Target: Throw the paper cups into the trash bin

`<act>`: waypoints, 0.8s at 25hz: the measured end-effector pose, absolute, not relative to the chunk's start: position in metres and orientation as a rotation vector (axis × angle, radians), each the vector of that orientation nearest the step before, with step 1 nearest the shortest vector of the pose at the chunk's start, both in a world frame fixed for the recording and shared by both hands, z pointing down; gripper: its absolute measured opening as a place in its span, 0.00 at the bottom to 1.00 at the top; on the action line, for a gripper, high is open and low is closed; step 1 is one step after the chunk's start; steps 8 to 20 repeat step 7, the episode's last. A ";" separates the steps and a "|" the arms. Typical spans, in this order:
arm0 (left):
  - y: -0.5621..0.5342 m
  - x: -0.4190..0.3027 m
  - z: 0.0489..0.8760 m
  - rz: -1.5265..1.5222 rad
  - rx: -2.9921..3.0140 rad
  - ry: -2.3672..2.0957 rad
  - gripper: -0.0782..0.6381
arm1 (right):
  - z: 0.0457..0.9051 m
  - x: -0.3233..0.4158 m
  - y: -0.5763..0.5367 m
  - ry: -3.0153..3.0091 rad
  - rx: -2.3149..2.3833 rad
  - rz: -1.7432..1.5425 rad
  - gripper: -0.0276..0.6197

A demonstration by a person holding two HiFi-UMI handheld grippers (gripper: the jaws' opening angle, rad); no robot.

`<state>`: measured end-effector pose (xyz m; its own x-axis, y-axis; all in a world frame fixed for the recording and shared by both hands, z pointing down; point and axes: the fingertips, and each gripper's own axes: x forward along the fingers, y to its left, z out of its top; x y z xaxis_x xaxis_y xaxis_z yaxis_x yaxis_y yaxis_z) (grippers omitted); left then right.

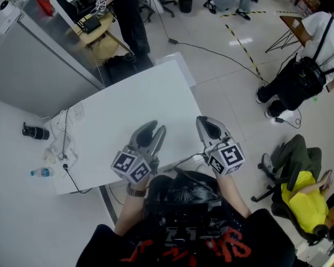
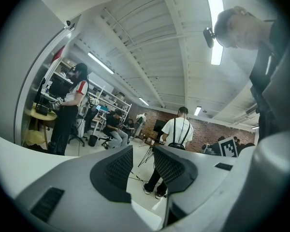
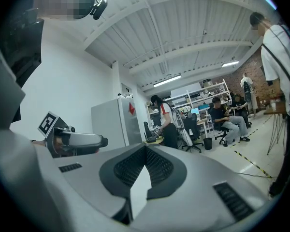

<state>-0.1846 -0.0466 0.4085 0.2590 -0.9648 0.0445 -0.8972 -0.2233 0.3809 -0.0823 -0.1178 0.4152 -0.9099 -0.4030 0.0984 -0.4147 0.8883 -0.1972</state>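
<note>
Head view puts the trash bin (image 1: 185, 191), lined with a black bag, nearest of all, right against the person's body and between the two forearms. Just past it, both grippers are held over the near edge of the white table (image 1: 133, 102). The left gripper (image 1: 153, 131) has its jaws a little apart with nothing between them. The right gripper (image 1: 209, 125) has its jaws pressed together, empty. A water bottle (image 1: 43, 172) lies left of the table. Farther off, a person in a white top (image 1: 317, 40) stands at the right.
</note>
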 end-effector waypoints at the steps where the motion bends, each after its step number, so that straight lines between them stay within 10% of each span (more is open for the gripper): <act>1: -0.048 -0.183 0.408 -0.285 2.208 -1.704 0.30 | 0.415 -0.081 -0.119 -2.999 0.651 0.333 0.05; 20: -0.054 -0.172 0.411 -0.273 2.221 -1.682 0.30 | 0.414 -0.075 -0.125 -2.995 0.669 0.337 0.05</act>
